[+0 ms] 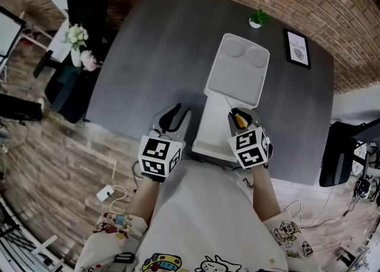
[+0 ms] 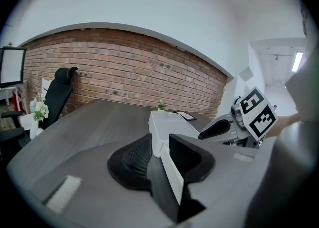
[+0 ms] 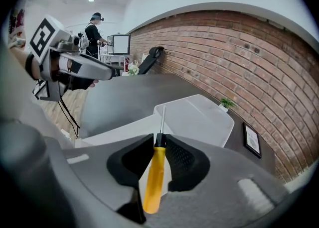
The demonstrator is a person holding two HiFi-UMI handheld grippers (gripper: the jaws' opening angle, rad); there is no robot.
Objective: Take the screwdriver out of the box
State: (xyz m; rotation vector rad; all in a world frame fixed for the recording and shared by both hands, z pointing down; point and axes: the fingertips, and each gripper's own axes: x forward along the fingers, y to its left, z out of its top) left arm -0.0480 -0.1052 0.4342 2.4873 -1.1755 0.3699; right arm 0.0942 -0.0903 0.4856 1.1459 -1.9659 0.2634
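Gripping screwdriver [image 3: 154, 177] in right gripper [image 3: 159, 145], jaws clenched on its black collar, yellow handle trailing behind them, shaft poking ahead of the tips, above the open box [image 3: 199, 117] lying below and beyond. Could pivot or slip from so narrow a pinch and fall into the box. Might also snag the shaft on the rim. No backup from left gripper [image 2: 159, 148]: jaws parted, box corner showing in the gap, apparently ungripped.

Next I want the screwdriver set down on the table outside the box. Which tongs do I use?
Right. The right tongs clamp the yellow screwdriver over the open box. The left tongs are empty, off the box's left side.
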